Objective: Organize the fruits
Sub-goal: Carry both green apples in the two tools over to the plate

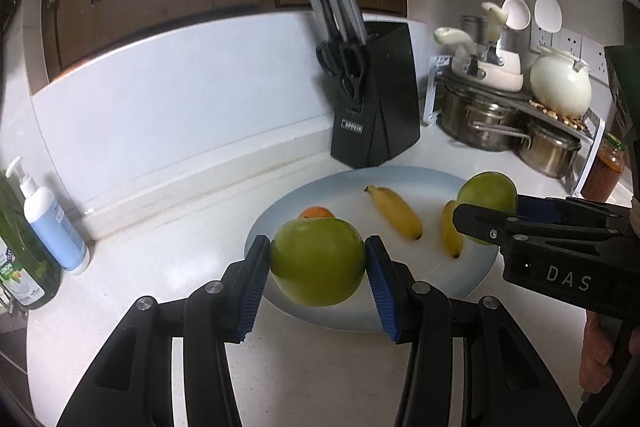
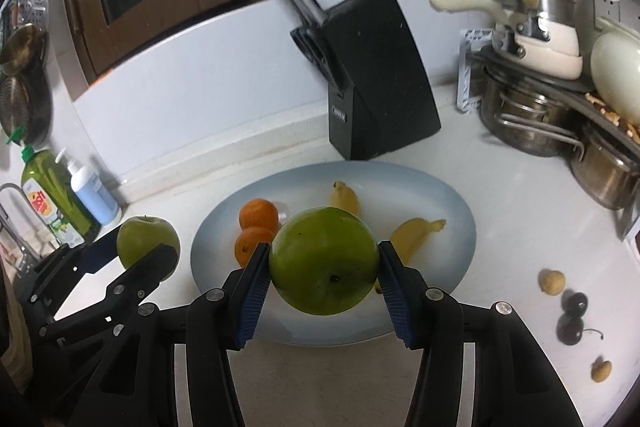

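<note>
Left wrist view: left gripper [image 1: 317, 259] clamped on green apple [image 1: 316, 261]; right gripper [image 2: 324, 267] clamped on second apple [image 2: 325, 267], both above plate [image 2: 452, 195].

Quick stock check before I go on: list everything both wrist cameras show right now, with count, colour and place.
apples: 2, green, one in the left hand-held gripper, one in the right
plate: 1, pale blue, counter centre
bananas: 2, yellow, on plate
oranges: 2, orange, on plate's left
knife block: 1, black, behind plate
pots: several, steel, right rear rack
bottles: 2, one green, one white-blue, left
small fruits: about four, tan and dark, counter right
left hand-held gripper: black, blue pads
right hand-held gripper: same
</note>
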### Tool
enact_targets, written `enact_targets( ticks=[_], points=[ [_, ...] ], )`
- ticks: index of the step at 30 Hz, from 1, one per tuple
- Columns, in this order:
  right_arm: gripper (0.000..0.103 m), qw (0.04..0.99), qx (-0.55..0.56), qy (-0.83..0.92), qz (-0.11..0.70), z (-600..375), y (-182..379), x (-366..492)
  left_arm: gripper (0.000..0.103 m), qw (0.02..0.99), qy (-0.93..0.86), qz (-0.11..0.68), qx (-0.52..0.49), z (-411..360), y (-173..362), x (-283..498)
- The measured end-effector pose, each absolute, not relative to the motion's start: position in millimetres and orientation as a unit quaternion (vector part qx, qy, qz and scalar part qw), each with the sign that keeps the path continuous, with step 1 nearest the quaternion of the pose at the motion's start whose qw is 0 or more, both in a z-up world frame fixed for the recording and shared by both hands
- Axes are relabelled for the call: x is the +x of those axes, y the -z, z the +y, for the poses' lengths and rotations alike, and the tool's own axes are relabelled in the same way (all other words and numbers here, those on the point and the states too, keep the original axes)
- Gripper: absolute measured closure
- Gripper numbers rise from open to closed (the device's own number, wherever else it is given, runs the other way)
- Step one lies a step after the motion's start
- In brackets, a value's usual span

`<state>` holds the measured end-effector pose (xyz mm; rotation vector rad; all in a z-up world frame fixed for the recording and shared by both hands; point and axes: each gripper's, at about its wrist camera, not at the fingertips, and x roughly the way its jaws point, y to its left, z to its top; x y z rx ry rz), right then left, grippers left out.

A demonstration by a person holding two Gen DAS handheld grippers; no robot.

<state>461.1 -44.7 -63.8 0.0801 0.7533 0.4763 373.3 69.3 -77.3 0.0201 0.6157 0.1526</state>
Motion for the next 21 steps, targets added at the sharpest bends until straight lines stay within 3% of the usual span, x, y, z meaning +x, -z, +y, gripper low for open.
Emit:
enact_targets(
  ticks=[21],
  points=[
    [0.049, 0.87, 0.029, -0.229, 0.435, -13, 118, 494, 0.055, 0.935, -0.067, 0.348, 0.028, 95, 125, 404]
  ],
)
